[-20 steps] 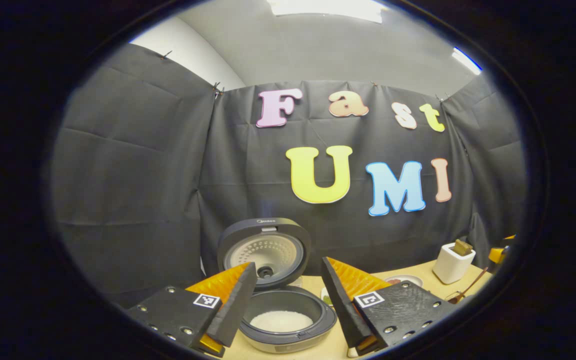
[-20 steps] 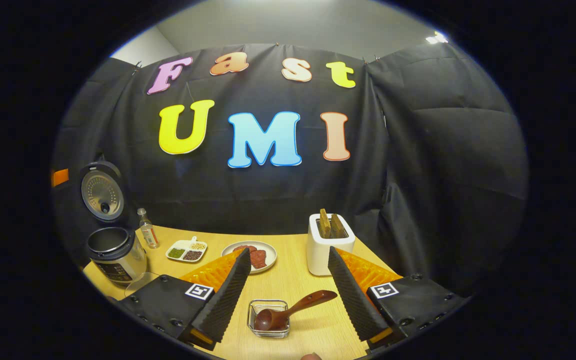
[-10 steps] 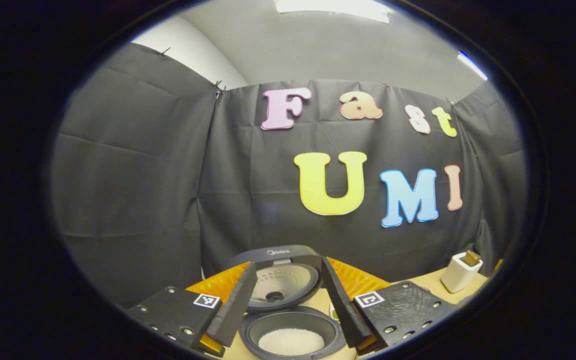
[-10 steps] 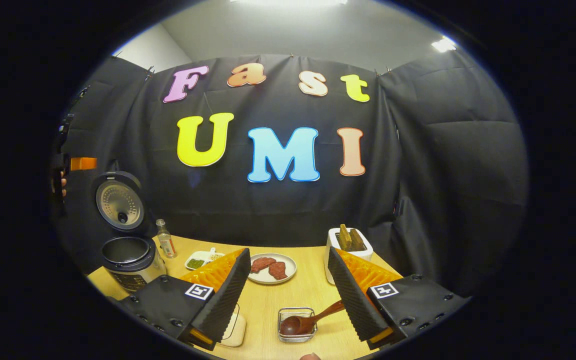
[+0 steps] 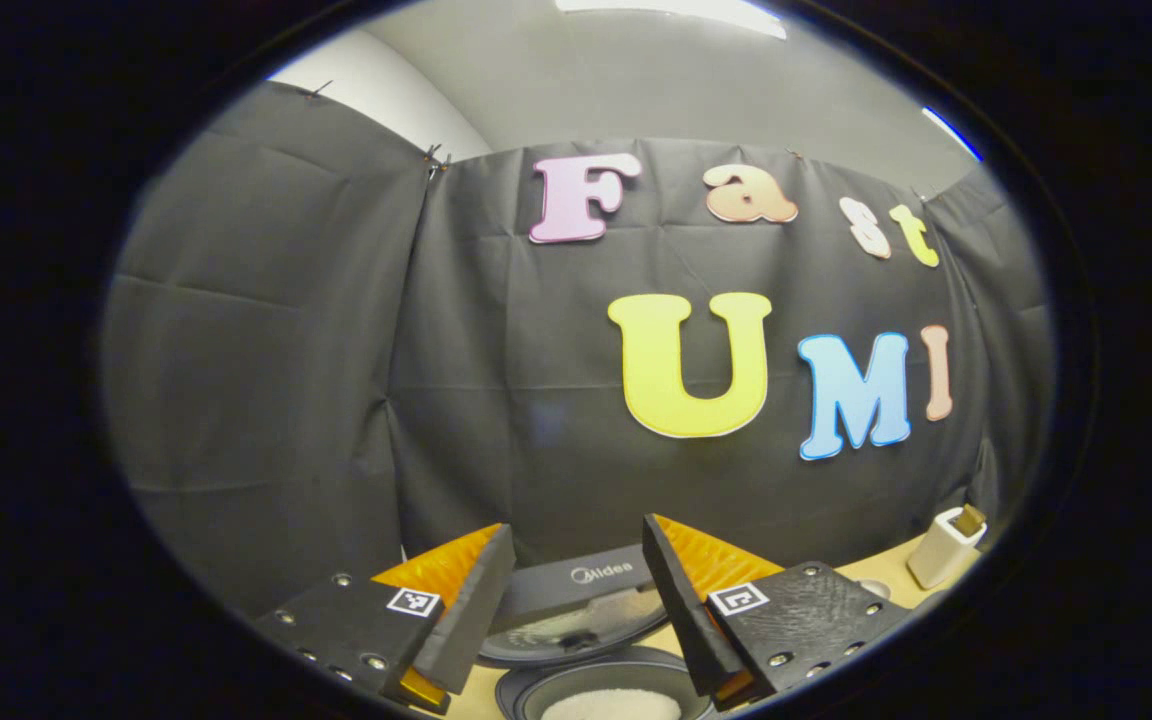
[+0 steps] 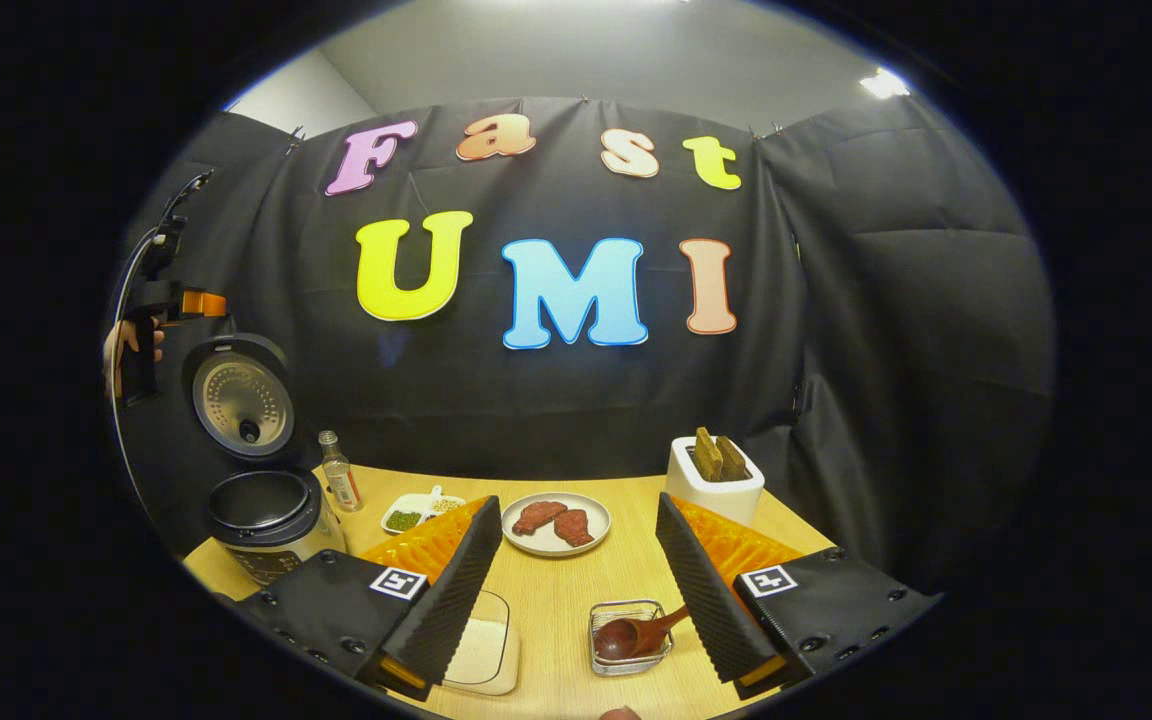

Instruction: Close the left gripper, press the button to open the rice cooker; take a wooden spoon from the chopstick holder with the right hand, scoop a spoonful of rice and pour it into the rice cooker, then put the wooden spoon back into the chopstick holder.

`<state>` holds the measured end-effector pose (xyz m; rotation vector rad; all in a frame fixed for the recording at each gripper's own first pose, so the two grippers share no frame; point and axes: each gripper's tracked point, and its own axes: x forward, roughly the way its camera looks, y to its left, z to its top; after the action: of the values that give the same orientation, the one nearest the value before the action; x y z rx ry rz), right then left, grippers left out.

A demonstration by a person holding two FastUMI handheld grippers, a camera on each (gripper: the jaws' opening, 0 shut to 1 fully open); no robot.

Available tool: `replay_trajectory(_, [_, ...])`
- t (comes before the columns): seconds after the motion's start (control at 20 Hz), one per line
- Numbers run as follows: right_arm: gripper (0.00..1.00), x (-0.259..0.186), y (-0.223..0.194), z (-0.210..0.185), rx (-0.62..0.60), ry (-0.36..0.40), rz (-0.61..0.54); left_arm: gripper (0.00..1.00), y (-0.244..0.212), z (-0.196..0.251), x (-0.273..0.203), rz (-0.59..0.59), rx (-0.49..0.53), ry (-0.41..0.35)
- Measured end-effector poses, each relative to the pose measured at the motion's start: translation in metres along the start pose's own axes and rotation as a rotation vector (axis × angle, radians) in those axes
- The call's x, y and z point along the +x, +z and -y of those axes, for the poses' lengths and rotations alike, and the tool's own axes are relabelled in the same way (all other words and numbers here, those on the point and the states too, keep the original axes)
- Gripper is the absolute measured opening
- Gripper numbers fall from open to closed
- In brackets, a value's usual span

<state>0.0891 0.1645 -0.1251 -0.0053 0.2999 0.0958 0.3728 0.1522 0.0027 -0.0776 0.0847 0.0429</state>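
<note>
Plate (image 6: 556, 541) and toaster (image 6: 716, 493) behind wooden spoon (image 6: 636, 634)

Light wooden table (image 6: 576, 585). Round white plate (image 6: 556, 523) with two red meat pieces, mid-table. Divided white dish (image 6: 423, 510) of green and pale beans left of it. Small clear bottle (image 6: 340, 472) near that. White toaster (image 6: 715, 482) holding two brown slices, right rear.

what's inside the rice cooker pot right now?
In the left gripper view the rice cooker is open, with white rice in the pot. The frame edge cuts off the pot's near part, so the fill level can't be judged.
</note>
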Motion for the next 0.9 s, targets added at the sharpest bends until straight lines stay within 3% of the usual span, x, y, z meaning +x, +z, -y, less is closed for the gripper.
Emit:
replay_trajectory(0.35, [0.98, -0.003, -0.004, 0.003, -0.012, -0.031, -0.014, 0.82, -0.032, -0.006, 0.055, -0.074, 0.0, -0.004])
replay_trajectory(0.4, [0.93, -0.004, -0.003, 0.004, -0.014, -0.031, -0.014, 0.82, -0.038, -0.005, 0.057, -0.095, 0.0, -0.005])
replay_trajectory(0.9, [0.98, -0.011, 0.002, 0.004, -0.019, 0.005, -0.004, 0.84, -0.054, 0.011, 0.026, -0.115, -0.034, -0.03])
